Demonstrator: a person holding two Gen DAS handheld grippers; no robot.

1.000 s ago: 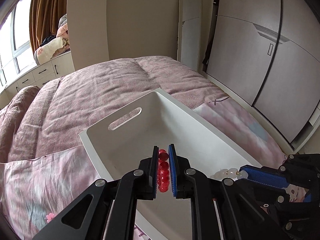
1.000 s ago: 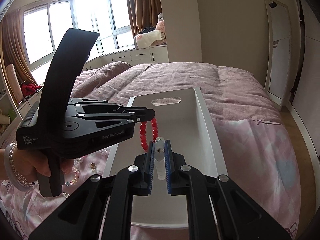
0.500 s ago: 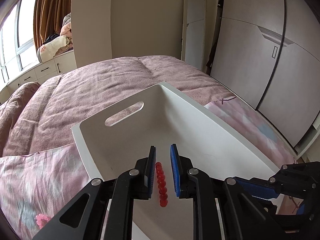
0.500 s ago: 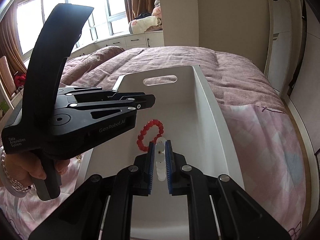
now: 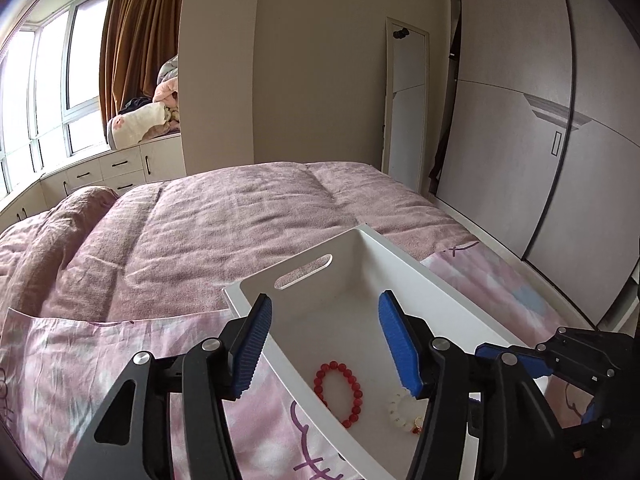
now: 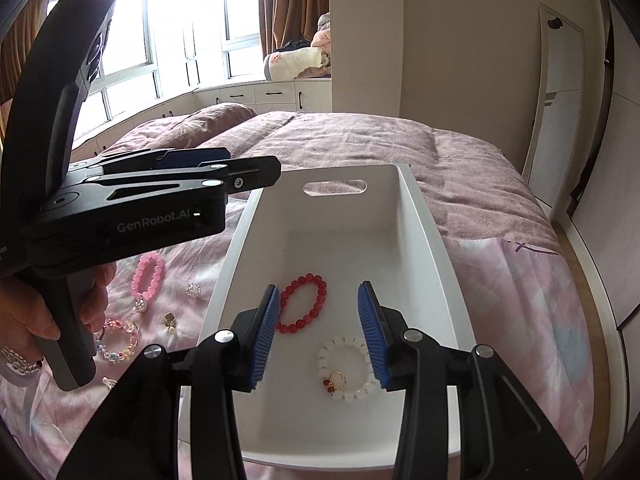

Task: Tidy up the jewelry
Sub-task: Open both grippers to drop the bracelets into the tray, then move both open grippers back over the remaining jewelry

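Going left to right in the right wrist view: a pink bracelet (image 6: 147,276), a pastel bracelet (image 6: 118,339) and small charms (image 6: 170,319) lay on the sheet (image 6: 192,264) at about 9 o'clock from the tray (image 6: 430,220). Inside the tray, the red bracelet (image 6: 303,303) lay flat at 11 o'clock from the white bracelet (image 6: 349,368), near it but apart.

The left gripper (image 5: 325,342) stood wide and empty, above the tray's left wall. The right gripper (image 6: 317,330) stood wide and empty too, over the tray floor with the white bracelet just below its right finger.

The step in hand looked like going for the next piece. To do it well, the left gripper would swing toward 9 o'clock, come down with its fingers straddling the pink bracelet's bead line, and pinch the beads without catching the sheet.

Only the right wrist view showed the loose jewelry on the sheet and the hand (image 6: 60,308) on the left tool. The left wrist view alone showed the wardrobe (image 5: 560,152), and hid part of the white bracelet behind its finger
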